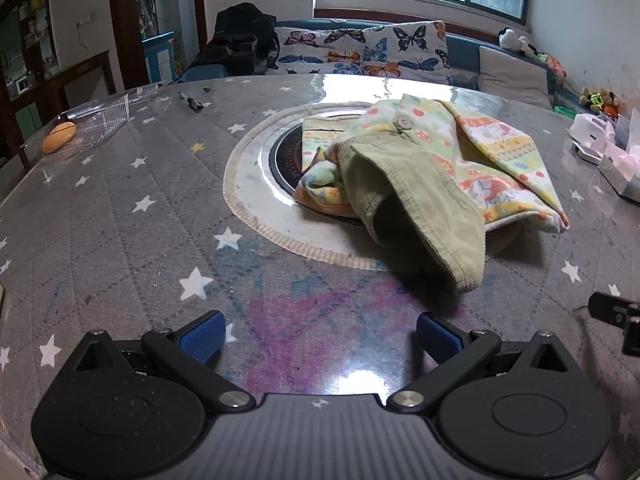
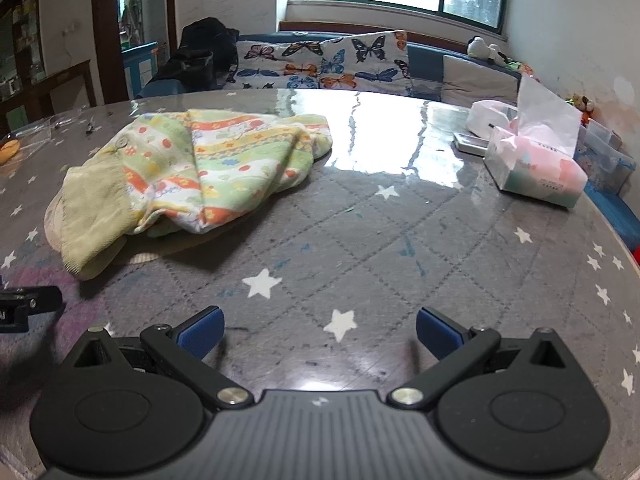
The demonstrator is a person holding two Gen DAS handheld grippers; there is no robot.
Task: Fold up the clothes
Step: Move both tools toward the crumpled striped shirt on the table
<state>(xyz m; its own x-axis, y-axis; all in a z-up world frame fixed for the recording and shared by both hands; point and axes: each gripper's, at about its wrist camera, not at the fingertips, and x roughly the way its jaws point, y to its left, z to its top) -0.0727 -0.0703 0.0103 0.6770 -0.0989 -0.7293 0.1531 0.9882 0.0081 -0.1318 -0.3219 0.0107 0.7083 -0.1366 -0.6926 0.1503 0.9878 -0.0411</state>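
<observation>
Left tool (image 1: 320, 338) at near edge of desk (image 1: 120, 216), blue pads spread wide, gripping nothing. Right tool (image 2: 320, 334) likewise spread, empty, over starred cover. Crumpled garment (image 1: 424, 172) mid-desk, partly over round inset plate (image 1: 260, 176); nothing between tools and garment. Tissue box (image 2: 540, 172) near right edge. Clear plastic tray (image 1: 96, 120) at far left holds orange object (image 1: 59, 137). Pen (image 1: 191, 101) toward far edge.
</observation>
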